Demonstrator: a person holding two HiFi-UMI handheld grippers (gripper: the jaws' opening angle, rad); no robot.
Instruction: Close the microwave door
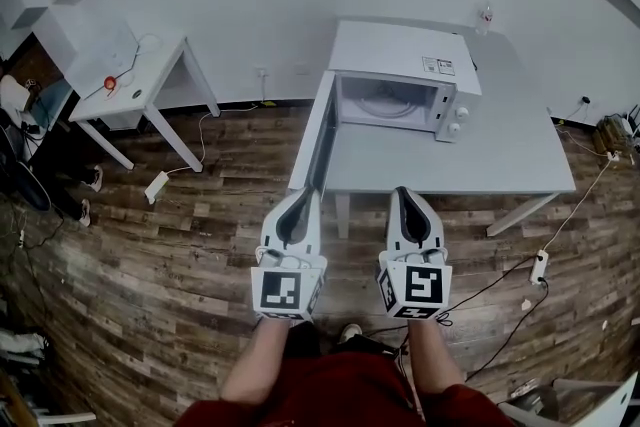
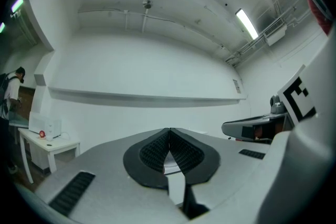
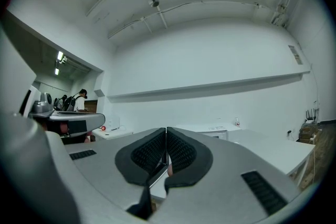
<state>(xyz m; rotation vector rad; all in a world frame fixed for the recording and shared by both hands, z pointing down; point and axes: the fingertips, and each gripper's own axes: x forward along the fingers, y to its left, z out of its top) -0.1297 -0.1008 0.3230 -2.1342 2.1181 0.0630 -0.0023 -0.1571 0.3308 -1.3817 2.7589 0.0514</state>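
While the wood floor fills most of the head view, a pale table stands against the wall at the upper right. The microwave sits on the table's far left part, its cavity bare to the room. Its door is swung fully open on the left side and juts out toward the person, past the table's near edge. A smaller white side table stands well apart to the left, with a small red thing on top.

Both forearms reach forward from the bottom of the head view, parallel and close together. The left forearm carries the left gripper and the right forearm carries the right gripper. The two grippers are side by side, roughly level, pointing at the table, with their marker cubes toward the camera.

The left gripper's tip lies just at the near end of the open door in the head view — whether it touches cannot be told. The right gripper's tip lies over the table's near edge, to the right of the door.

Each gripper's own view shows its ribbed pads pressed together at the tips, with nothing caught between them — both are closed and empty.

A power strip lies on the floor between the two tables.
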